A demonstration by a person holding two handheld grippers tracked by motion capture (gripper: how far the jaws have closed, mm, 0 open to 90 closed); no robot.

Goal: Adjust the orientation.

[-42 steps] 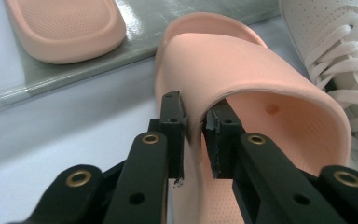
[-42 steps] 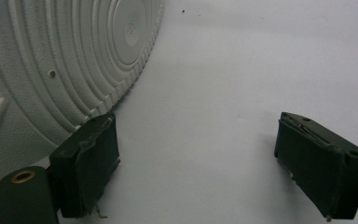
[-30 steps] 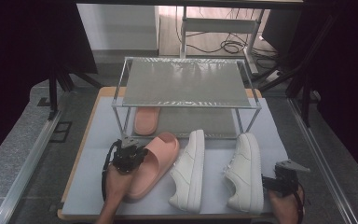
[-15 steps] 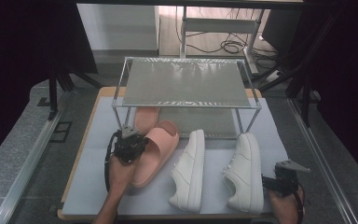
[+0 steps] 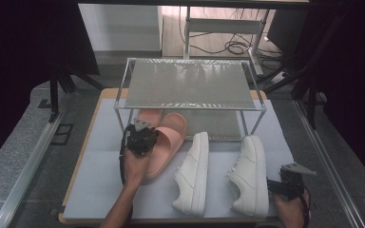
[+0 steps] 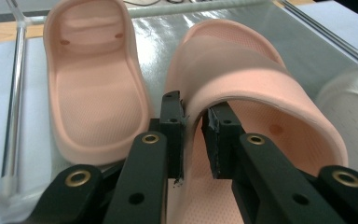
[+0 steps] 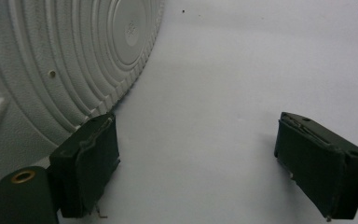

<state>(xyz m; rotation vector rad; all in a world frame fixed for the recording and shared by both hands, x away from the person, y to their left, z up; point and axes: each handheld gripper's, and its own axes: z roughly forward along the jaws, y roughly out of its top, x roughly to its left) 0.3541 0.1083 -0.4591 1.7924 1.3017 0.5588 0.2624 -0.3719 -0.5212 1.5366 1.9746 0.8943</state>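
Table (image 5: 100, 142): wooden top under a white mat, bearing every item below.

Rack (image 5: 187, 85): two-tier metal frame with grey mesh shelves, standing at the far middle of the table; taken here as the landmark.

White sneaker, right (image 5: 251, 175): just in front of the rack's right front leg, toe pointing toward the rack. Its ribbed white side shows at the left of the right gripper view (image 7: 51, 60).

White sneaker, left (image 5: 192, 173): in front of the rack, beside the other sneaker, toe toward the rack's lower shelf.

Held pink slide (image 5: 166, 145): at the rack's left front, toe end reaching onto the lower shelf, heel out over the mat. In the left gripper view (image 6: 261, 107) its side wall sits between the jaws.

Second pink slide (image 5: 148, 116): lying sole-down on the rack's lower shelf at its left, just beside the held one; seen also in the left gripper view (image 6: 93, 88).

Left gripper (image 5: 140, 137): in front of the rack's left front leg, jaws pinching the edge of the held pink slide (image 6: 193, 137).

Right gripper (image 5: 290, 183): well in front of the rack, to the right of the right sneaker, jaws spread wide over bare mat (image 7: 196, 168), holding nothing.
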